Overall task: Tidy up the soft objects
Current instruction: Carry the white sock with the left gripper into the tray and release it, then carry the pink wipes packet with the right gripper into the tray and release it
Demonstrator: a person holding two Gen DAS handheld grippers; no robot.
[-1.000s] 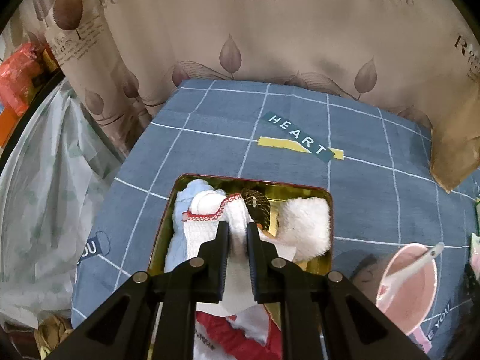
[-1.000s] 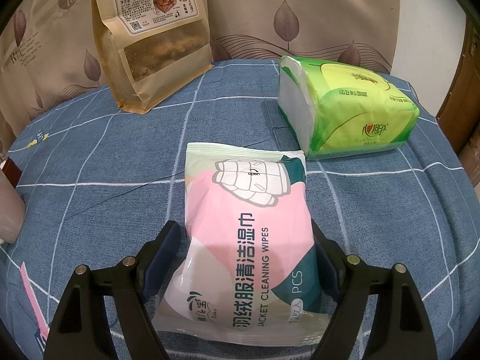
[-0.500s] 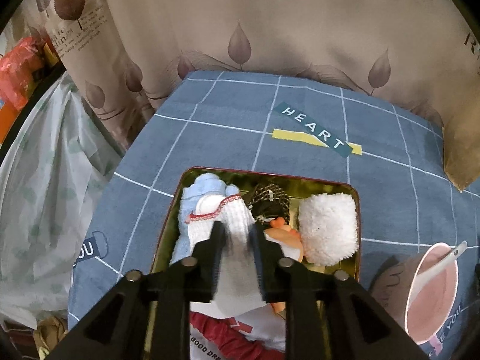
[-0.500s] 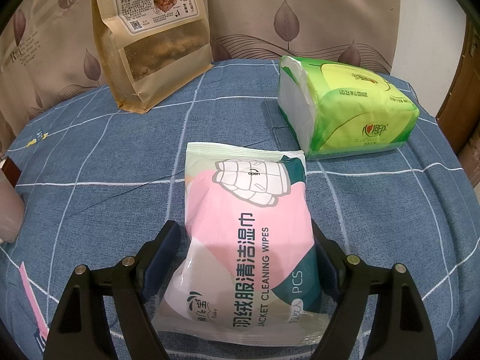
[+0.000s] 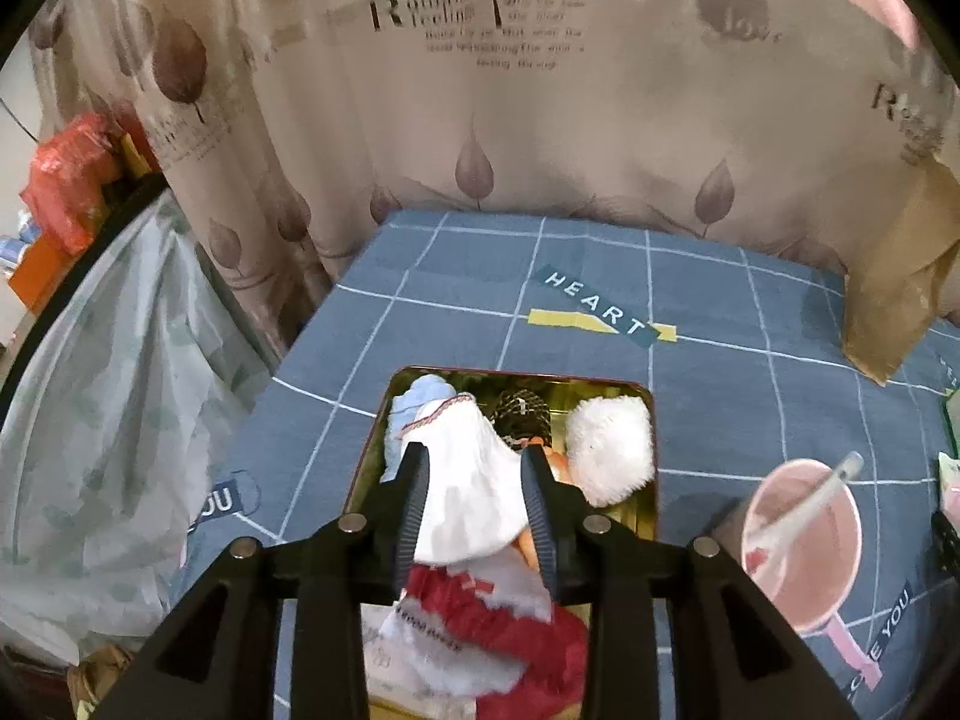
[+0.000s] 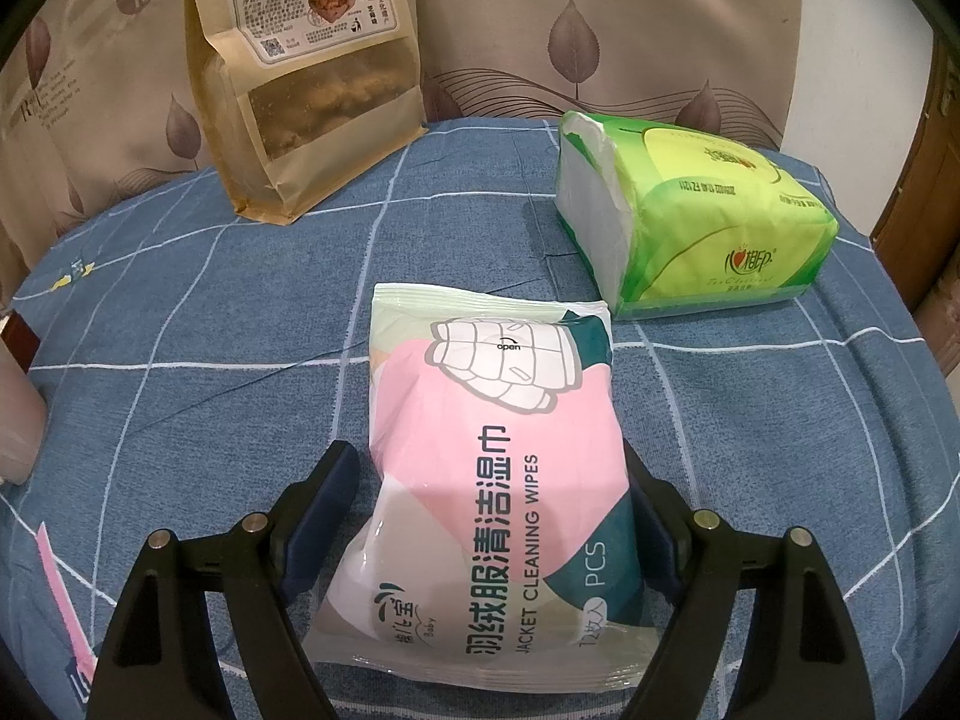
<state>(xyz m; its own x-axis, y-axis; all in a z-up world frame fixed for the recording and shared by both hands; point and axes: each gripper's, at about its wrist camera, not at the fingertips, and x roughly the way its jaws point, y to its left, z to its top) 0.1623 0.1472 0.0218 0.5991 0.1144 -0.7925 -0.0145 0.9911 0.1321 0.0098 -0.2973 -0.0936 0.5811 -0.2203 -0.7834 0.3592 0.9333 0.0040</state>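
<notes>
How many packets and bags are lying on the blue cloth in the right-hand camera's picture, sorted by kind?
Wipes packet: 1
Green tissue pack: 1
Brown snack bag: 1
Total: 3

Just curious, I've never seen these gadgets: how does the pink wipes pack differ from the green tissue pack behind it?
The wipes pack is flat, pink, white and teal, lying between the open right claw fingers. The green tissue pack is a bulkier block lying farther back, away from the claw. The tissue pack's end looks torn open, showing white; the wipes pack's flap looks shut. Both lie on the blue checked cloth.
</notes>
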